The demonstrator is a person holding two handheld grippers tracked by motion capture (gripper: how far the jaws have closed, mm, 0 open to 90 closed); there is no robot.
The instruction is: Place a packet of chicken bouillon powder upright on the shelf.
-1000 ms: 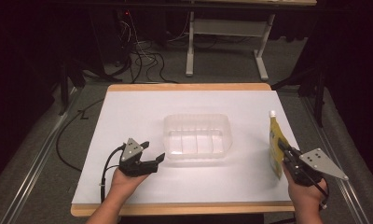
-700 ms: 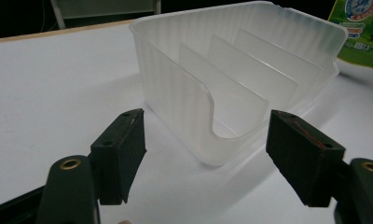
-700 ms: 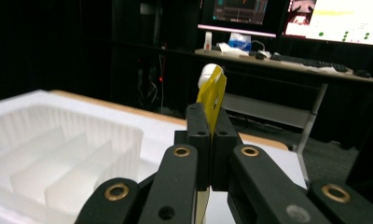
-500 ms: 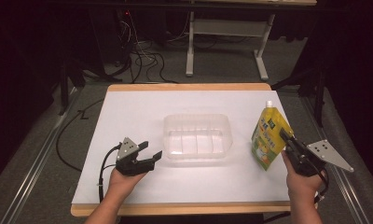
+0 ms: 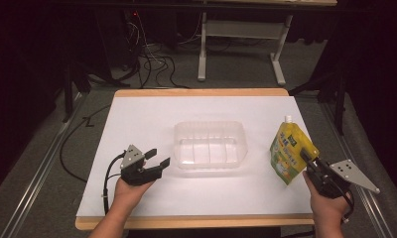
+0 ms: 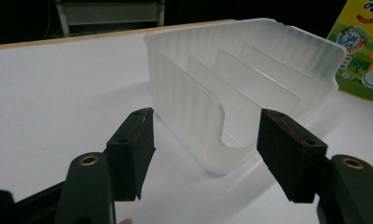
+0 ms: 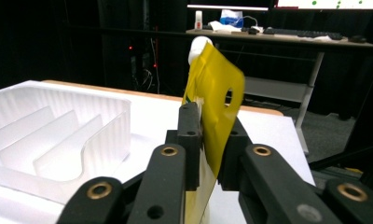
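Trouble could come from the thin edge grip: right gripper (image 7: pixel 208 140) pinches the yellow pouch (image 5: pixel 289 152), which might swing or slip before the tray (image 5: pixel 210 145); left gripper (image 6: pixel 203 144) gapes empty.

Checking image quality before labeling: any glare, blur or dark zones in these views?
High view: white table cover evenly lit, surroundings nearly black. Left gripper view: clear tray sharp, left gripper jaws soft, mild glare on the sheet. Right gripper view: yellow pouch slightly blurred, background dark, right gripper close and soft.
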